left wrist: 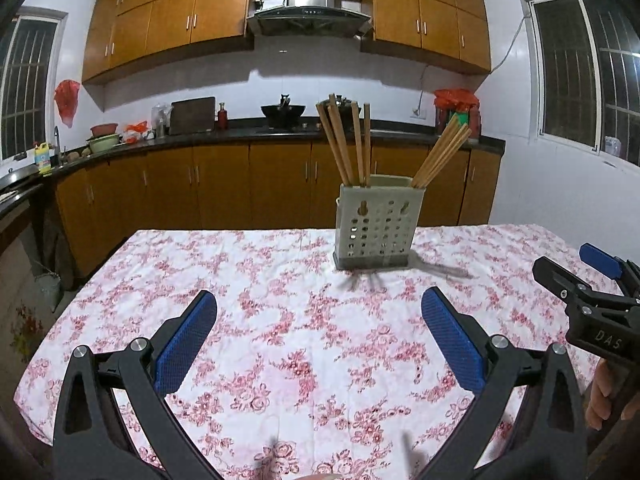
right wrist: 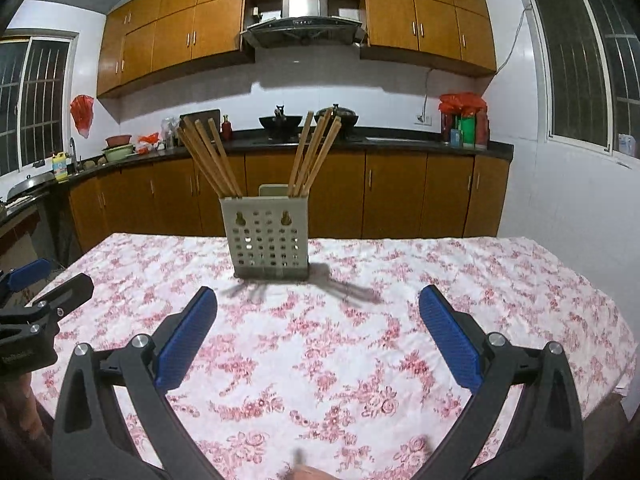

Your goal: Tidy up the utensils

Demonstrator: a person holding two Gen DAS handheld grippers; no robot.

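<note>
Two tools hung over the flowered desk, both spread wide and holding nothing.

From the left wrist view, the left tool had its blue pads apart above the desk; the pale perforated utensil holder stood upright ahead and a little to the right of it, with one bunch of wooden chopsticks leaning left and a second bunch leaning right, and the right tool showed at the right edge. From the right wrist view, the right tool gaped the same way, the utensil holder stood ahead and slightly left, chopsticks fanned out of it in two bunches, and the left tool sat at the left edge.
</note>
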